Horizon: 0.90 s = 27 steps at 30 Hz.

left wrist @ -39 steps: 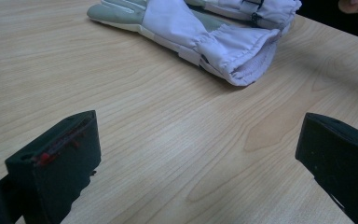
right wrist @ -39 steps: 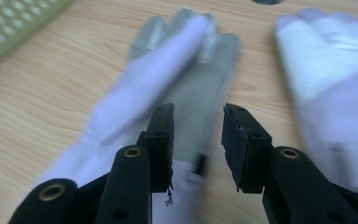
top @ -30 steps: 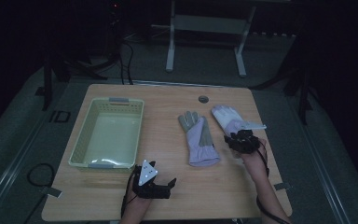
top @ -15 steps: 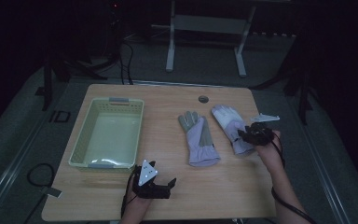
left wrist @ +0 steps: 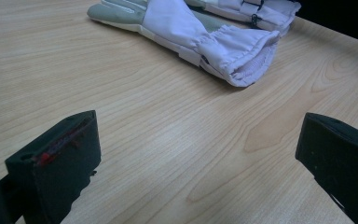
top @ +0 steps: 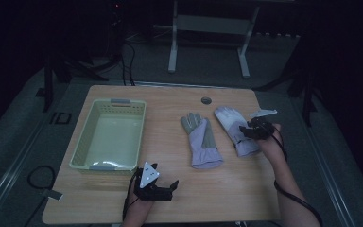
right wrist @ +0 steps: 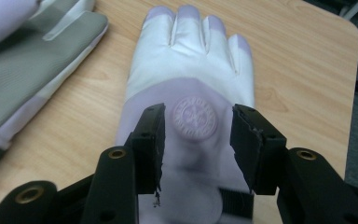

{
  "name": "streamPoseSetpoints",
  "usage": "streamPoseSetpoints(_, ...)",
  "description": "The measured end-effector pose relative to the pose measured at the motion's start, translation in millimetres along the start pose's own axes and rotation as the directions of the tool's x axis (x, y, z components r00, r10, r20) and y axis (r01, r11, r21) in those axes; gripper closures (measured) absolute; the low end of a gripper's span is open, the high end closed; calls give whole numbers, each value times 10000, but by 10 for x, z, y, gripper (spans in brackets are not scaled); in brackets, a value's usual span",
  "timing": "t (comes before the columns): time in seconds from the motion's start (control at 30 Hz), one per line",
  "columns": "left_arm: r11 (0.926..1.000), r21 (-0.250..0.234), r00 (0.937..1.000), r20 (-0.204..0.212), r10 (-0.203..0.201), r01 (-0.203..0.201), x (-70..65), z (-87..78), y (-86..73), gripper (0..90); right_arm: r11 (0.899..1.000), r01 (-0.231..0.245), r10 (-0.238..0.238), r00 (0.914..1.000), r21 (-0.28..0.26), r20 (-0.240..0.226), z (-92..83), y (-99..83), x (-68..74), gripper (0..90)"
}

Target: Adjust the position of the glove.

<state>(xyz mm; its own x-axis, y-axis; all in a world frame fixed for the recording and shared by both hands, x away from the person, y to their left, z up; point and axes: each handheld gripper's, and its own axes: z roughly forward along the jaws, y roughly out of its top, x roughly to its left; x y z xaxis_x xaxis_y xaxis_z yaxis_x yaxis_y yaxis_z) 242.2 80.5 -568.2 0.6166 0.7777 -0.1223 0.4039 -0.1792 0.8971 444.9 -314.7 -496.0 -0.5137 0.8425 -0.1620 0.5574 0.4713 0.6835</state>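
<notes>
Two lilac-and-white gloves lie side by side on the wooden table. The left glove [top: 201,142] [left wrist: 200,32] lies palm up, showing its grey palm [right wrist: 23,70]. The right glove [top: 230,124] [right wrist: 191,70] lies back up, with a round emblem [right wrist: 195,117] on it. My right gripper [top: 253,131] [right wrist: 198,140] is low over that glove's back. Its jaws have just been opening and stand either side of the emblem without pinching the fabric. My left gripper [top: 164,188] [left wrist: 198,163] rests near the table's front edge, jaws wide open over bare wood and pointing toward the left glove's cuff [left wrist: 242,56].
A pale green plastic basket [top: 82,146] stands on the left half of the table, with nothing in it. A round cable hole [top: 206,100] is near the table's far edge. The right edge of the table [right wrist: 354,56] runs close beside the right glove.
My right hand has moved a little to the right and away from me along the right glove. The left gripper and both gloves have stayed where they were.
</notes>
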Motion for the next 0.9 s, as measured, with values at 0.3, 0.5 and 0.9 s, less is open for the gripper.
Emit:
streamPoseSetpoints(0.3, 10000, 17, 10000, -3, 6, -6, -1, 1, 1, 0, 9994, 251, -249, 9996, 224, -120, 235, 126, -53, 532)
streamPoseSetpoints(0.5, 10000, -6, 10000, 2, 11, -11, -2, 0, 0, 0, 9971, -226, 277, 9972, 727, -690, 407, 13, -70, 487)
streamPoseSetpoints(0.9, 10000, 17, 10000, -4, -46, 46, 3, 1, 1, 0, 9849, -1674, 1700, 9833, 449, -643, 332, -68, -5, 770)
